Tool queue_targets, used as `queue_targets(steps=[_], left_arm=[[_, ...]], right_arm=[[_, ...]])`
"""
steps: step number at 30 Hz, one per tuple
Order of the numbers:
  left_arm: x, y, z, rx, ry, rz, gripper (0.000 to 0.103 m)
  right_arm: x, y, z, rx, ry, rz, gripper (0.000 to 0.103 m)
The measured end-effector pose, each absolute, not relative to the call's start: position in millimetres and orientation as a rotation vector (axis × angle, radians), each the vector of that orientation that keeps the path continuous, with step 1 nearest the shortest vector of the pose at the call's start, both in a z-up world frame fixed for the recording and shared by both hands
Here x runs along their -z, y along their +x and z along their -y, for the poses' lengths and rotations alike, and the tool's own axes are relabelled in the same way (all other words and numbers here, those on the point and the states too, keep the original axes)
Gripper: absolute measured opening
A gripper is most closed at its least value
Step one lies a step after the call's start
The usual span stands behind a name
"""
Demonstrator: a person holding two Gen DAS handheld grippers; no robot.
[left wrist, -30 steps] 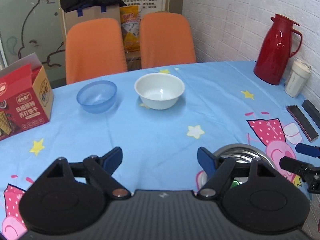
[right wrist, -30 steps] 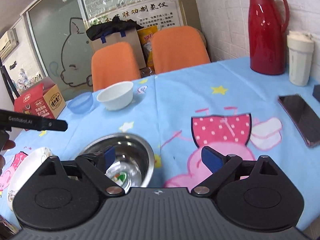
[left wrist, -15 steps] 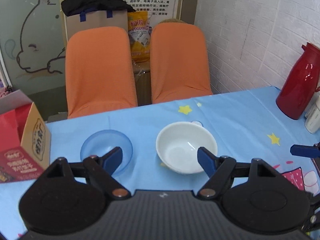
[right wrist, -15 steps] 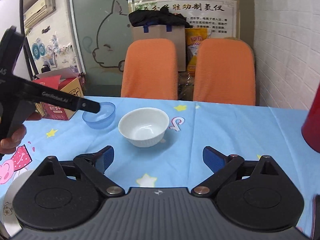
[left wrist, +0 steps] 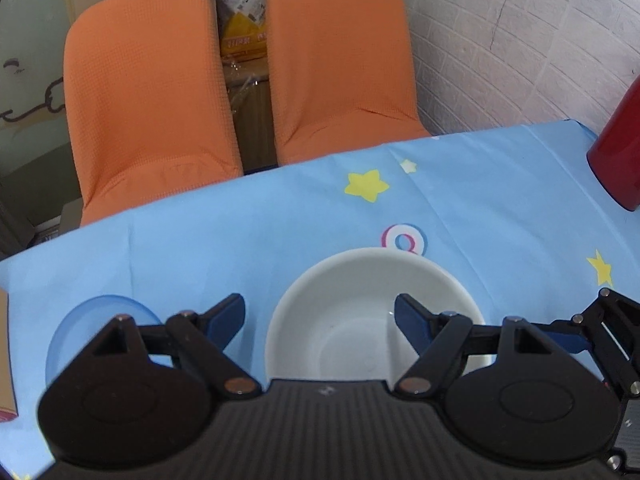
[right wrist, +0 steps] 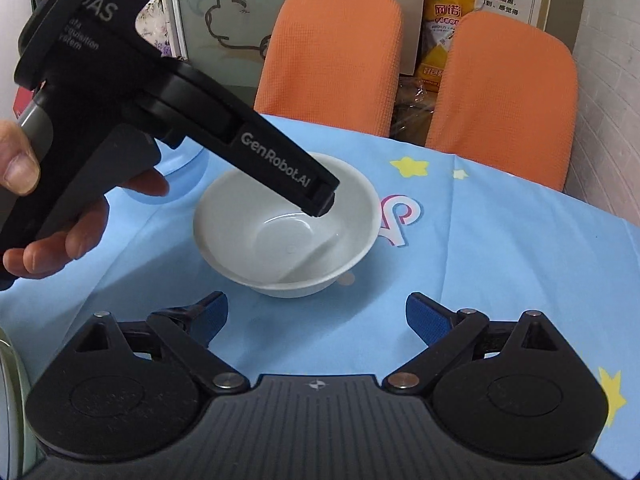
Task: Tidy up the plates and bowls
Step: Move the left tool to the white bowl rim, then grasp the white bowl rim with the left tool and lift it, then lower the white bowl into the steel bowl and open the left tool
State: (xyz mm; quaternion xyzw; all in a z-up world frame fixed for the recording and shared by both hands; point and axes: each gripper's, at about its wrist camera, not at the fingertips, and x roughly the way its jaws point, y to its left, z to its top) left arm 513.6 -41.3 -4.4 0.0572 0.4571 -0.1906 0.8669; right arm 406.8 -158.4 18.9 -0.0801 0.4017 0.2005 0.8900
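A white bowl (left wrist: 372, 312) stands on the blue tablecloth; it also shows in the right wrist view (right wrist: 288, 224). My left gripper (left wrist: 320, 320) is open above it, its right finger over the bowl's inside and its left finger outside the left rim. From the right wrist view the left gripper's tip (right wrist: 320, 196) hangs over the bowl. My right gripper (right wrist: 316, 316) is open and empty, just short of the bowl's near side. A blue translucent bowl (left wrist: 92, 320) sits left of the white one, partly hidden; part of it shows in the right wrist view (right wrist: 188, 160).
Two orange chairs (left wrist: 148, 92) stand at the table's far edge. A red thermos (left wrist: 620, 156) stands at the right. A red carton edge (left wrist: 6, 360) shows at the far left. A rim of another dish (right wrist: 8, 392) shows at the right wrist view's left edge.
Both grippers moved forward across the table to the white bowl. The left gripper now hangs over it; the steel bowl and plate have dropped out of view.
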Motion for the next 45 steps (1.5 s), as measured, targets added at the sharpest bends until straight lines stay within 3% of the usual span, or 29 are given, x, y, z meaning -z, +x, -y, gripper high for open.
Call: queue_targets(steps=[4,7,8,9,11,20,30,45], left_arm=[[8.3,516.1,44.3,0.407,0.126,-0.962,0.077],[12.7,517.4,44.4,0.407,0.116,-0.984,0.071],[13.7,517.2,44.2,0.41,0.112,-0.989,0.067],[14.8,518.2,44.0,0.417,0.112,-0.998,0.055],[14.0,515.5,45.7,0.422,0.141,-0.994,0.048],[-19.6,482.0,48.4,0.447,0.157,-0.88,0.048],[-69.6,378.4,60.0,0.496,0.148,-0.796,0.048],[-42.0,219.8,69.5,0.565,0.236,-0.773,0.048]], right_arm=[[-14.5,417.9,147.9,-0.424,-0.194,-0.835,0.103],[-8.9,424.0,140.9,-0.436,-0.214,-0.834,0.103],[-7.0,424.4,139.9,-0.441,-0.215,-0.829,0.103],[-5.9,423.5,139.7,-0.45,-0.213,-0.816,0.103],[-6.8,423.4,139.7,-0.454,-0.208,-0.805,0.103],[-39.7,392.2,148.7,-0.403,-0.247,-0.671,0.103],[-67.7,299.7,158.9,-0.343,-0.27,-0.554,0.103],[-54.8,157.1,149.5,-0.288,-0.162,-0.584,0.103]])
